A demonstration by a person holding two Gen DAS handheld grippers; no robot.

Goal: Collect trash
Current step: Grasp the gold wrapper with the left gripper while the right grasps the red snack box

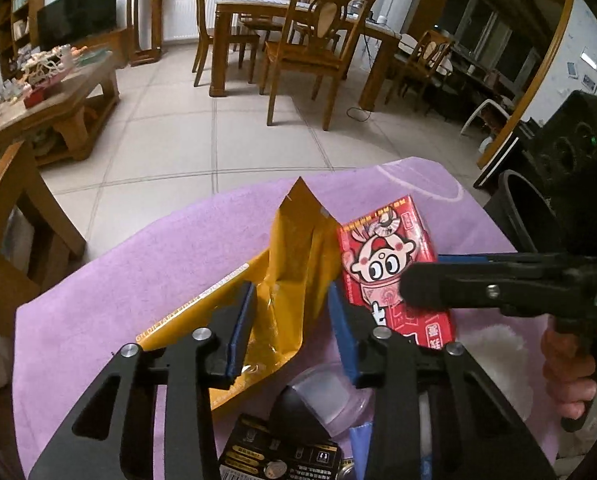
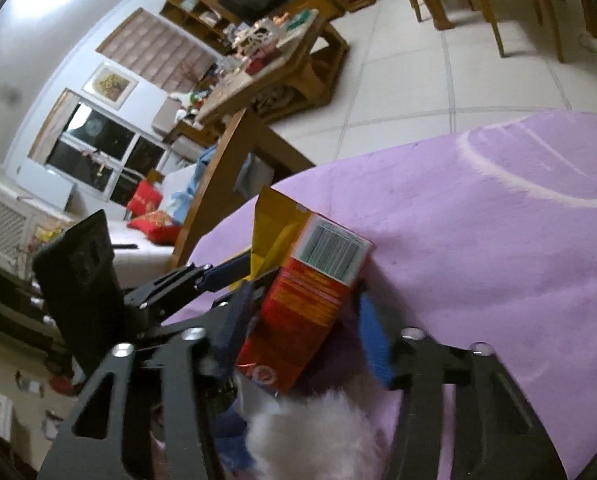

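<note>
My lilac cloth-covered surface carries the crumpled yellow foil bag, at twelve o'clock between my left claw's blue pads; pad contact unclear. At its three o'clock, my right claw straddles the red cartoon-printed carton; grip unclear.

Lower end of crumpled yellow foil pouch hidden behind left tongs. Red cartoon-printed carton partly covered by black right tongs; pad contact not readable there. Black labelled packet cut off at bottom edge, print too small to read. Right wrist view blurred: carton base hidden, white fluffy thing unidentifiable.
</note>
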